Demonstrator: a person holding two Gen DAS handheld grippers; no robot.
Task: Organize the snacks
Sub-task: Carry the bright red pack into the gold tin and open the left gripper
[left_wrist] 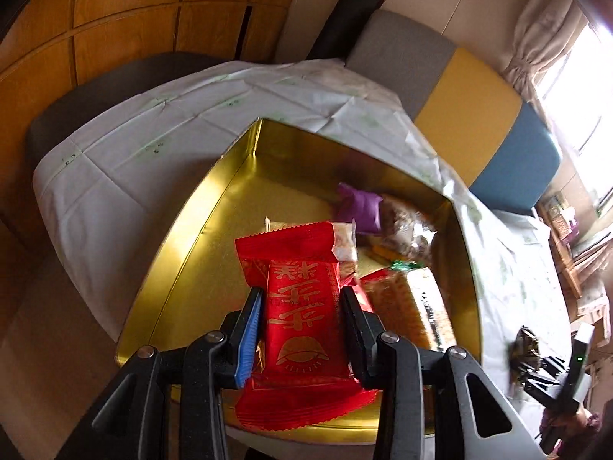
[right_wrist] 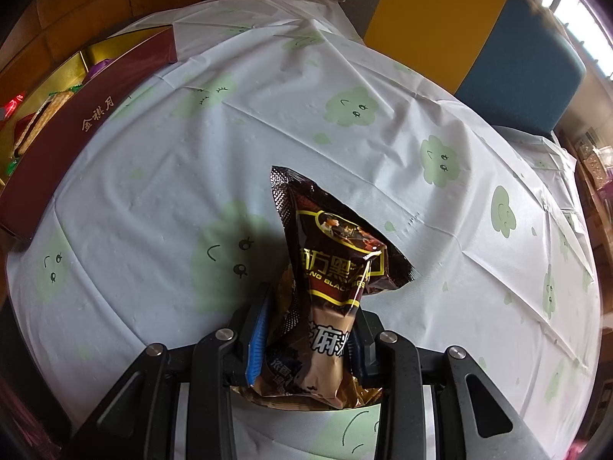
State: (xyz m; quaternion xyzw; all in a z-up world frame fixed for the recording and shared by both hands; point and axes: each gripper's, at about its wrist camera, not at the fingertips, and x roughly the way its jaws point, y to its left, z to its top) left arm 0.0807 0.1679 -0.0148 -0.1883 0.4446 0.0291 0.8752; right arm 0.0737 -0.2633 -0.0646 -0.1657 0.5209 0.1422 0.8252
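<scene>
Snacks (left_wrist: 387,237) crowding gold tin (left_wrist: 184,268), patterned tablecloth (right_wrist: 268,115) around

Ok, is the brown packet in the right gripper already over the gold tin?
No, the right gripper holds the brown packet above the white tablecloth; the gold tin sits far off at the left edge.

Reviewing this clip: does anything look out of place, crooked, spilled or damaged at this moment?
Nothing stands out. The left gripper holds a red foil snack packet over the gold-lined tin box; the right gripper holds a crumpled brown sesame snack pouch above the white cloud-print tablecloth. No spill shows.
</scene>
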